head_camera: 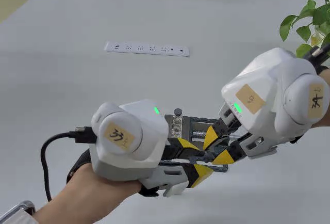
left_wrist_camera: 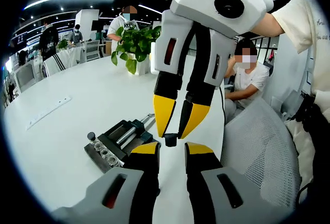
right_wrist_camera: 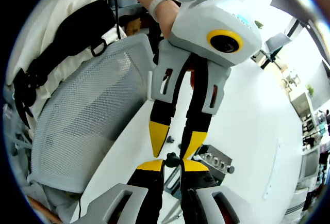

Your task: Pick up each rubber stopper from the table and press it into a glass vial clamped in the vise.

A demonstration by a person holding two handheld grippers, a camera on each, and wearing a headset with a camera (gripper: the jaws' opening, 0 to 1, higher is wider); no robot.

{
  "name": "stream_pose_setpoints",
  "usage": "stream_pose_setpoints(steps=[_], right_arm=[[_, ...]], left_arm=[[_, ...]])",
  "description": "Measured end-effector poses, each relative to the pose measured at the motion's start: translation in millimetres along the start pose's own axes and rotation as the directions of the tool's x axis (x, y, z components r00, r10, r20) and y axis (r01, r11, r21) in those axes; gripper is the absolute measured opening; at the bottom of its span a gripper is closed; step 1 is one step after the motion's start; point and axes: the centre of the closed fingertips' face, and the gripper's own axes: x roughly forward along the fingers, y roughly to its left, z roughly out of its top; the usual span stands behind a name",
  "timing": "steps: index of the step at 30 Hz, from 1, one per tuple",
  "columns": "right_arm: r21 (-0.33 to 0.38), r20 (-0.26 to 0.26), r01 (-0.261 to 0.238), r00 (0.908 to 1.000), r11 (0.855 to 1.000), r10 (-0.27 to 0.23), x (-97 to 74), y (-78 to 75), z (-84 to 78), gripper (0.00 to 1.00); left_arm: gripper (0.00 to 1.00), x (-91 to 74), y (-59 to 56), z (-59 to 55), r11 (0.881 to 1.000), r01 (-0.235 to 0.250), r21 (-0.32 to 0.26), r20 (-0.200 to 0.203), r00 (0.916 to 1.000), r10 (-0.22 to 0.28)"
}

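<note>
white counter (head_camera: 77, 69), big and mostly bare, open office behind it.

hard to see first: in the head view the two gripper bodies cover most of the vise (head_camera: 202, 123). only its far jaw, the screw and a bit of the vial row (head_camera: 177, 127) stick out between them. where the yellow tips cross low in that view is clutter, can't pick the stopper out there.

gripper views are clearer. right gripper (left_wrist_camera: 176, 135) has its tips pressed together on a small black rubber stopper (left_wrist_camera: 170, 141), held in the air above the counter, just off the near end of the vise and not in any vial. left gripper (right_wrist_camera: 174, 142) is spread, its tips either side of the stopper and very near it. can't tell whether they touch it.

vials stand upright in a row in the vise. the end vial (left_wrist_camera: 91, 137) already has a dark stopper on top, the ones beside it look open. fisheye and glare make the exact count unsure.

surroundings: white power strip (head_camera: 147, 49) lies flat well beyond the vise. potted plant (head_camera: 305, 18) is cut off at the right edge. black cable (head_camera: 50, 149) loops out of the back of the left gripper. grey mesh chair (left_wrist_camera: 263, 146) sits just off the counter edge. left gripper view shows a few people seated or standing further back, ceiling strip lights, and more white tables.
</note>
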Motion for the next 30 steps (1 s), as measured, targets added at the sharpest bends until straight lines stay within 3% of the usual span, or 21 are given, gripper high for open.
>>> stream_pose_setpoints(steps=[8, 13, 25, 30], right_arm=[[-0.097, -0.047, -0.049, 0.9979, 0.994, 0.045, -4.5, 6.9, 1.4, 0.07], [-0.147, -0.083, -0.081, 0.9941, 0.986, 0.07, -3.2, 10.2, -1.1, 0.07], [-0.195, -0.12, -0.103, 0.9895, 0.975, 0.08, -2.7, 10.2, 1.8, 0.07], [-0.153, -0.098, -0.11, 0.9906, 0.982, 0.095, -3.7, 9.6, 3.4, 0.07]], left_arm=[[0.08, -0.1, -5.4, 2.1, 0.999, 0.034, -0.016, 0.01, 0.9994, -0.033], [0.07, 0.5, -15.1, 8.7, 0.998, 0.049, -0.035, 0.019, 0.9987, -0.048], [0.06, -0.7, -14.1, 7.3, 0.996, 0.063, -0.059, 0.023, 0.9978, -0.062], [0.05, -1.9, -16.4, 7.9, 0.998, 0.055, -0.028, 0.029, 0.9981, -0.054]])
